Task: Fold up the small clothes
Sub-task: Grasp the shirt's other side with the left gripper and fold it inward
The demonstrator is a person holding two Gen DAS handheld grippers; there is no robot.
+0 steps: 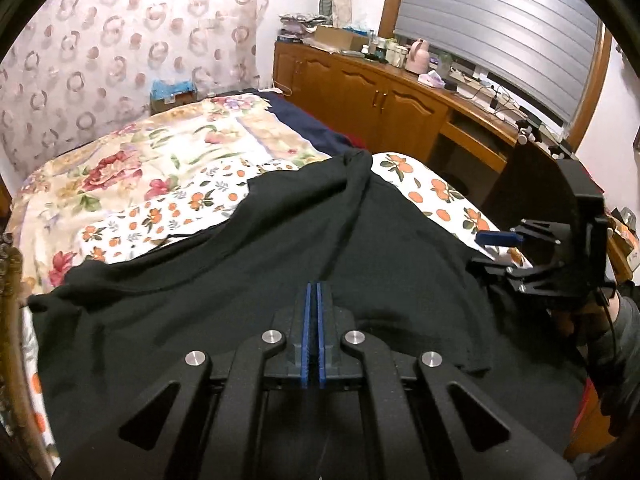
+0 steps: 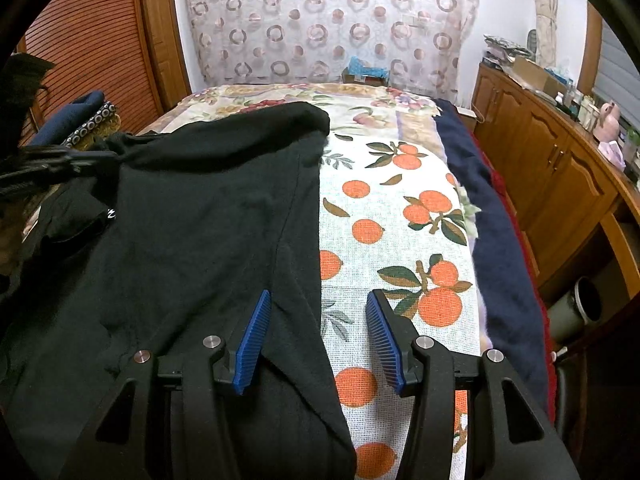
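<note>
Grip: while I work this rig remotely, my left gripper [image 1: 314, 286] has its blue pads together; whether cloth is pinched, I cannot tell.
Right gripper [image 2: 318, 304]: jaws apart, straddling the garment's right edge.
Garment: one black knit garment [image 1: 248, 280] spread on the orange-print sheet [image 2: 400, 240].
Risk: an empty left pinch drags nothing; a one-sided pull skews the fold.
Count: one garment, two grippers.

Black garment [image 1: 248, 280] matt knit cloth; cabinet [image 1: 360, 84] glossy wood (gripper pads [image 2: 254, 344] ribbed).
</note>
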